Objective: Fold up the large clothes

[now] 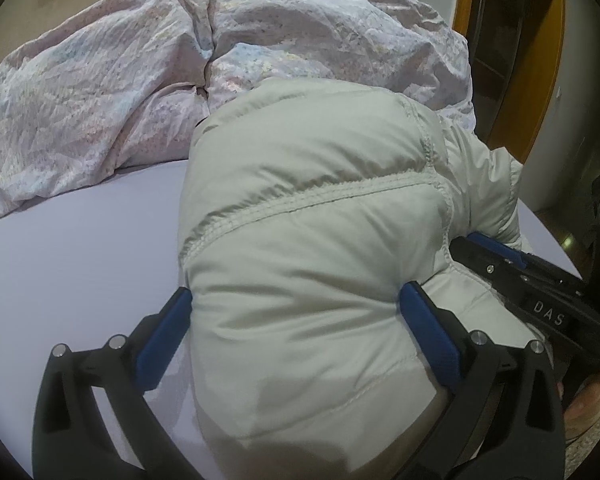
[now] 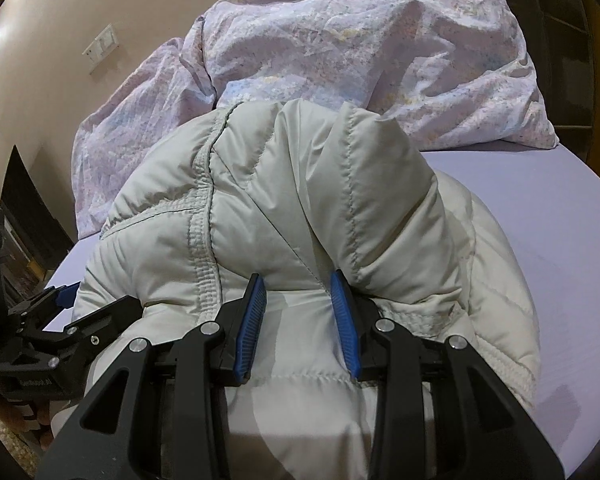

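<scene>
A puffy off-white quilted jacket (image 1: 320, 200) lies bunched on the lavender bed sheet (image 1: 80, 260). My left gripper (image 1: 298, 300) straddles a thick fold of it, with both blue pads pressed into the padding. In the right wrist view the same jacket (image 2: 260, 184) rises in a hump in front of my right gripper (image 2: 298, 284), whose blue pads pinch a narrower ridge of fabric. Each gripper shows in the other's view: the right gripper (image 1: 484, 248) at the jacket's right side, the left gripper (image 2: 66, 296) at its left edge.
A crumpled pale floral duvet (image 1: 100, 88) (image 2: 360, 48) is heaped behind the jacket against the beige wall. Bare sheet (image 2: 560, 220) lies on both sides. A wall socket (image 2: 100, 48) sits at the left and a wooden door frame (image 1: 540, 60) at the right.
</scene>
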Motion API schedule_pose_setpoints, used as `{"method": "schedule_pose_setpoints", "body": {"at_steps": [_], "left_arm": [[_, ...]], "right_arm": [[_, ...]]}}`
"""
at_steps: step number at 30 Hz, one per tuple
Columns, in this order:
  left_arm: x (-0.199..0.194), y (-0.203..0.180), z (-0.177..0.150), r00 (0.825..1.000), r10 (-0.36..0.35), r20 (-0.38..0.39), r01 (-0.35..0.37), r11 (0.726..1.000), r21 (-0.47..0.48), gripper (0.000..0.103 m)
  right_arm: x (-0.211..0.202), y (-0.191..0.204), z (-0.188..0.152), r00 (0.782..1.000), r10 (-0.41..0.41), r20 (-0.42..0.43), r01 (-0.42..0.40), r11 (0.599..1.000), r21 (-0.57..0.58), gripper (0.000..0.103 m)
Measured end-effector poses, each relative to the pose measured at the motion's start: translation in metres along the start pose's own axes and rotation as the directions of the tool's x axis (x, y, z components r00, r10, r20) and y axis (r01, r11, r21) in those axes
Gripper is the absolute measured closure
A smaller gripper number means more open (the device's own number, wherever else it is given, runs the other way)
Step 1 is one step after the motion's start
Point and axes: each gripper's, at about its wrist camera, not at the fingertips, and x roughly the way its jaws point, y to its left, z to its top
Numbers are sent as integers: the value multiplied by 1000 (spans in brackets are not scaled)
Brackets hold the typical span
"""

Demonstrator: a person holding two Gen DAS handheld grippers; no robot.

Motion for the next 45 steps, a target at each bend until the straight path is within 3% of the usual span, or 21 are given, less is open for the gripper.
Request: {"method": "schedule_pose_setpoints", "body": {"at_steps": [6, 9, 15, 21, 31, 37, 45], "left_arm": [[-15, 16, 11, 998, -58, -28, 56, 998, -41, 2], [-26, 25, 22, 1000, 0, 23, 1, 999, -35, 2], [-19, 38, 46, 997, 53, 49, -51, 997, -50, 2], [3, 29, 54, 997, 56, 44, -55, 998, -34, 2], [29, 17, 51, 1000, 15, 15, -14, 999, -53, 2], [32, 11, 42, 998, 45, 54, -43, 998, -42, 2], [37, 13, 38, 997, 32, 64, -28, 998, -52, 2]], "right_arm": [[-23, 16, 16, 999, -48, -13, 48, 998, -27, 66], [-35, 15, 29, 998, -55, 42, 56, 998, -18, 66], [-36, 9, 56, 987, -107, 116, 107, 994, 2, 66], [0, -5, 56, 979, -200, 35, 200, 979, -22, 67], [23, -37, 46, 994, -108, -4, 109, 993, 48, 67], [29, -39, 42, 995, -95, 4, 94, 994, 48, 67], [33, -43, 40, 997, -78, 4, 78, 995, 62, 67]]}}
